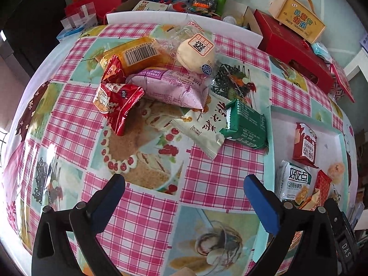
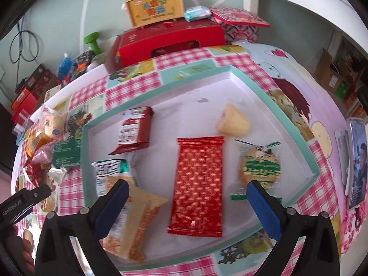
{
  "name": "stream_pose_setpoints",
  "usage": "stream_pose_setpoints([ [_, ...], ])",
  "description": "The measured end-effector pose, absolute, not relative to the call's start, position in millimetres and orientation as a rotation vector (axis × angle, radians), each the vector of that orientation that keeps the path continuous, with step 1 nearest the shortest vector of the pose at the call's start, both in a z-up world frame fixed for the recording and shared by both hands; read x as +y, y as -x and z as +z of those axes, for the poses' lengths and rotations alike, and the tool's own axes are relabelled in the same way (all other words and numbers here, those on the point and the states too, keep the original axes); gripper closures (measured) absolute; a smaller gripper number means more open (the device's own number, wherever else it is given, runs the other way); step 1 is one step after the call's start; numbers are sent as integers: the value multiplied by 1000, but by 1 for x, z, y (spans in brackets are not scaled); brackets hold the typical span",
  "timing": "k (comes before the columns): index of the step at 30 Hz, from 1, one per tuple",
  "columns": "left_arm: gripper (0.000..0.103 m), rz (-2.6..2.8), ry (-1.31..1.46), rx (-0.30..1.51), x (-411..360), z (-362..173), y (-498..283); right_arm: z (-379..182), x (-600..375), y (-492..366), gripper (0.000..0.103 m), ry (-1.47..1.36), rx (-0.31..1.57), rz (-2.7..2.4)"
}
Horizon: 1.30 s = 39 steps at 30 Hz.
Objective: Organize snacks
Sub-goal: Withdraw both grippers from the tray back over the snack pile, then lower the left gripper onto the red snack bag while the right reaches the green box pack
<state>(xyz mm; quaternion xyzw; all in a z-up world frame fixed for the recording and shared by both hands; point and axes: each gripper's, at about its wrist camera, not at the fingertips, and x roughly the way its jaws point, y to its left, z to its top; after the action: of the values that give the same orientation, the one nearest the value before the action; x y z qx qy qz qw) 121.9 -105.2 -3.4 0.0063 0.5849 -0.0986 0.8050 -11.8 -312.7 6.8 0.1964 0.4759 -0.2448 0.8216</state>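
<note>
Both of my hand-held grippers stand wide apart with nothing between the pads: the left hand-held gripper [image 1: 184, 197] over bare checked cloth, the right hand-held gripper [image 2: 187, 203] over the tray [image 2: 296, 135].

Readable print: barcode on the orange packet [image 1: 135, 53]; "108" on the round bun's clear wrapper [image 1: 195, 55]; "nice" on the red packet [image 1: 115, 105]; the "DAS" and "GenRobot.AI" marks on the gripper bodies.

The unsorted pile, with the pink packet [image 1: 174, 87] and green packet [image 1: 246, 124], lies mid-bench. In the tray lie a long red packet [image 2: 197, 184], a dark red packet [image 2: 133, 131], a round cracker [image 2: 260, 168] and a jelly cup [image 2: 232, 122].

The bench [image 1: 142, 218] wears a pink plaid, food-print cloth; gift boxes crowd its far edge.
</note>
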Motion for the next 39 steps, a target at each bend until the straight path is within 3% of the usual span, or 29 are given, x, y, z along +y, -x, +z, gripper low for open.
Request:
stream_pose_setpoints([
  [27,1,-278,7,1221,-79,8,-161,28,-236,-46,0,-338,892,-292],
  [39,1,-275,130,1229,-47,-1,-206,19,-210,-95,0,-248,957,-235],
])
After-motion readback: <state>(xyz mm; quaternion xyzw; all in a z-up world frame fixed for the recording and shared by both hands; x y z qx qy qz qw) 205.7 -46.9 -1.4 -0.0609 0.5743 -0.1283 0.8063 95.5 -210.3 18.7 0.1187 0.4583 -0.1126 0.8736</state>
